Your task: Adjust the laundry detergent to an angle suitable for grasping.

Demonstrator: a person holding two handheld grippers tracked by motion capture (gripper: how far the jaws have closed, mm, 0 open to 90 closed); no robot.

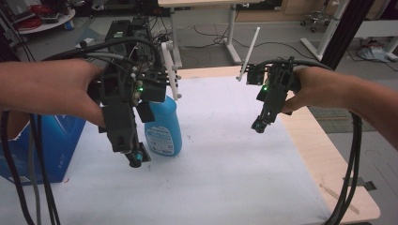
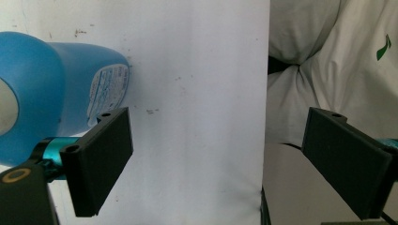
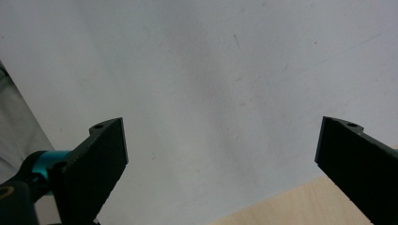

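Black jaws of our left tool (image 2: 213, 164) wide apart, nothing between; right tool (image 3: 220, 164) likewise gaping, empty. Blue plastic detergent bottle (image 1: 164, 126) upright on white-covered table (image 1: 234, 154), just beside left tool. We risk toppling it: jaw could clip bottle sideways on approach.

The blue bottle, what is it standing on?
The blue bottle stands upright on the white sheet that covers the table. The left gripper hides part of the bottle, and the sheet hides the tabletop underneath.
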